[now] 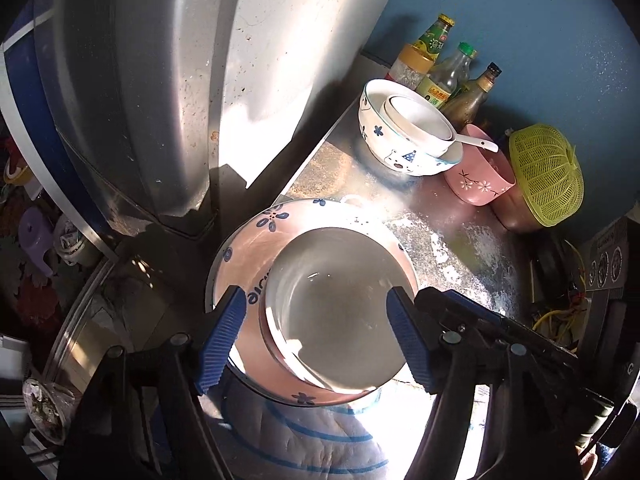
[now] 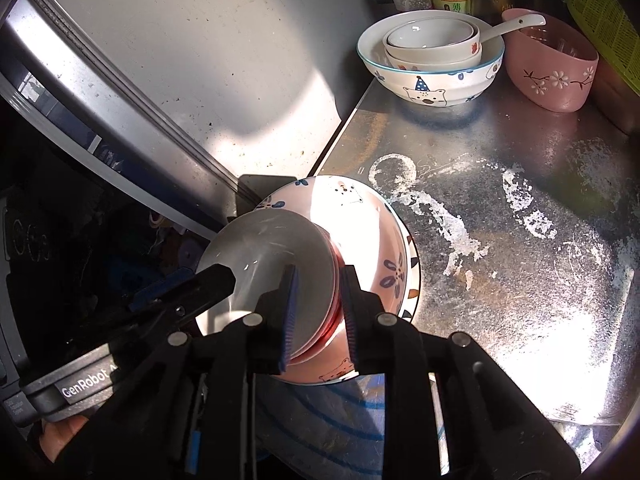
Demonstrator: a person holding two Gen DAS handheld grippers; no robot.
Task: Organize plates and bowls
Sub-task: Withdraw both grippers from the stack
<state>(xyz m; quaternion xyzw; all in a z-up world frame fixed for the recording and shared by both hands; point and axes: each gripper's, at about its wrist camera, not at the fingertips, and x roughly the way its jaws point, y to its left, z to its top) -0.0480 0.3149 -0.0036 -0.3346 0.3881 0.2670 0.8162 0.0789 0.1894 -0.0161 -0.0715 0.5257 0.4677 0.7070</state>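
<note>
1. A white bowl (image 1: 336,312) sits nested in a pink flower-patterned bowl (image 1: 256,252) at the near edge of a steel counter (image 2: 520,240), atop a blue-ringed plate (image 1: 304,436);
2. The left gripper (image 1: 316,336) stands wide open over the white bowl, blue pads clear of it; the right gripper (image 2: 318,316) straddles the bowls' rims, jaws parted, not pressing;
3. Behind, small bowls stacked in a bear-printed bowl (image 2: 432,80); beside it a pink cup (image 2: 552,68) holding a spoon (image 2: 516,26); condiment bottles (image 1: 444,76) and a yellow-green strainer (image 1: 548,176) stand near the blue wall.
</note>
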